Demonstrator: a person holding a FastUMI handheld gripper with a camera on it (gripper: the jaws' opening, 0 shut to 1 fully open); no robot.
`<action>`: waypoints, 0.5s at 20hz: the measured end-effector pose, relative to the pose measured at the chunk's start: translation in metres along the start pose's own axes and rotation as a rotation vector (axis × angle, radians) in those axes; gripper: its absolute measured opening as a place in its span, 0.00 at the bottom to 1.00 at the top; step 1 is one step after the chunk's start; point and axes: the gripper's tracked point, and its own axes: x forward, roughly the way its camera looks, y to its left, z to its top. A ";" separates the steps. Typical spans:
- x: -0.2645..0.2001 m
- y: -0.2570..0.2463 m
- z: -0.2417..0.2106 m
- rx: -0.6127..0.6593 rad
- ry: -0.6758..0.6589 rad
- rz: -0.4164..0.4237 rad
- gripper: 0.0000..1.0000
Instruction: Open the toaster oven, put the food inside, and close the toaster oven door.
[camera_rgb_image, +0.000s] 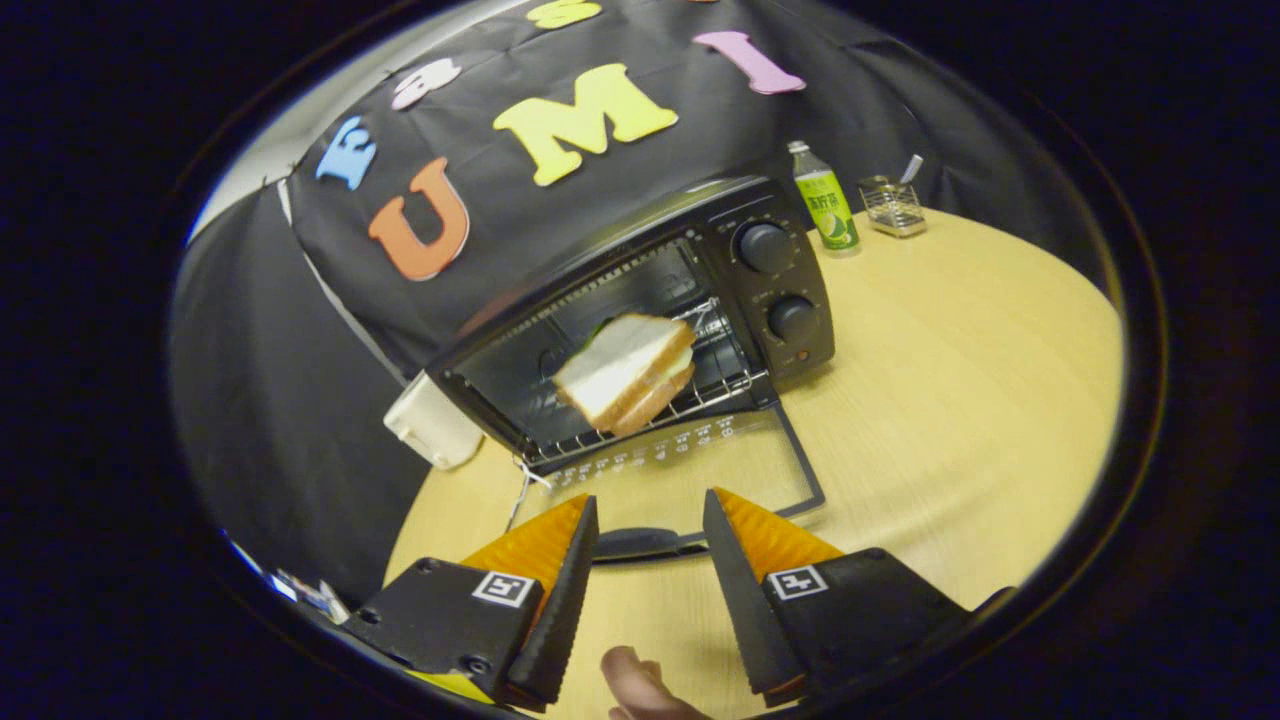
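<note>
- Gripper fingers are spread apart and hold nothing; the door handle lies between the tips.
- Round wooden table looks flat and smooth, with lots of room.
- Toaster oven door lies open, flat and hard.
- Sandwich sits on the rack inside; it looks soft, light and squashy.
- I think the handle is the spot to take hold of.

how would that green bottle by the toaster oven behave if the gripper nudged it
The green bottle stands upright, tall and narrow, so a push near its cap would probably tip it. On its side the round body would likely roll across the wooden table. The gripper is open near the toaster oven door handle.
</note>
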 end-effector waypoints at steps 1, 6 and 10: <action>-0.002 0.004 -0.006 -0.026 -0.004 -0.004 0.71; 0.003 0.004 -0.032 -0.167 -0.015 -0.103 0.71; 0.007 0.002 -0.047 -0.240 -0.038 -0.155 0.71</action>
